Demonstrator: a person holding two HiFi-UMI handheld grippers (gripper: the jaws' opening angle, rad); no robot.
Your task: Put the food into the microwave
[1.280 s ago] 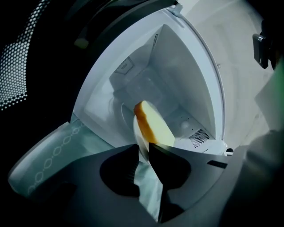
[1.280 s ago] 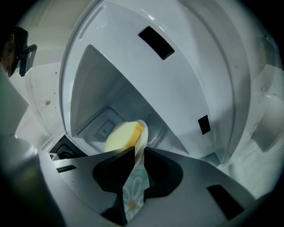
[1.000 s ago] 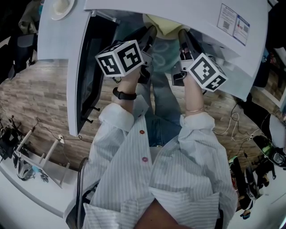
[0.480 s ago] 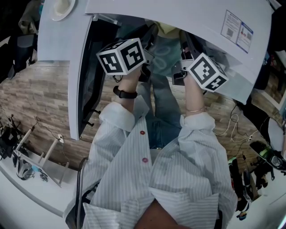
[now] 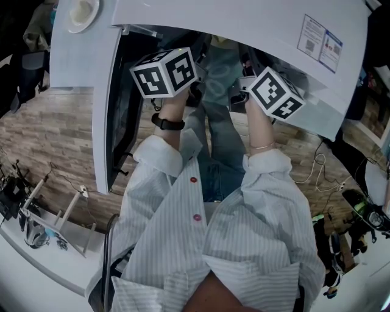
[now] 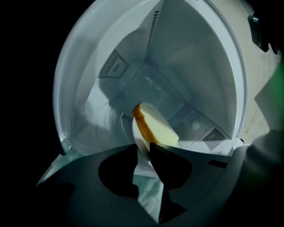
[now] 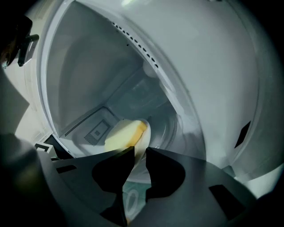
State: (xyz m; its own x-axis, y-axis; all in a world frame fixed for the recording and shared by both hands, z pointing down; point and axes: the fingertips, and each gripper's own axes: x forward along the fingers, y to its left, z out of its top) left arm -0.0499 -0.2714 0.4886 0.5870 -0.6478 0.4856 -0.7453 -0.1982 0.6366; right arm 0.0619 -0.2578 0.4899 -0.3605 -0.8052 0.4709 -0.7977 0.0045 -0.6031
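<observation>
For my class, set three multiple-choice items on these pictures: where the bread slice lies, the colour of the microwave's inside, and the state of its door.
1. Where does the bread slice lie? A in a pan; B on a white plate; C on a napkin.
2. What colour are the inner walls of the microwave? A black; B red; C white.
3. How is the microwave door? A open; B shut; C taken off.
Key: 1 B, it rests on the plate; 2 C, both gripper views show them white; 3 A, it stands swung out leftward.
</observation>
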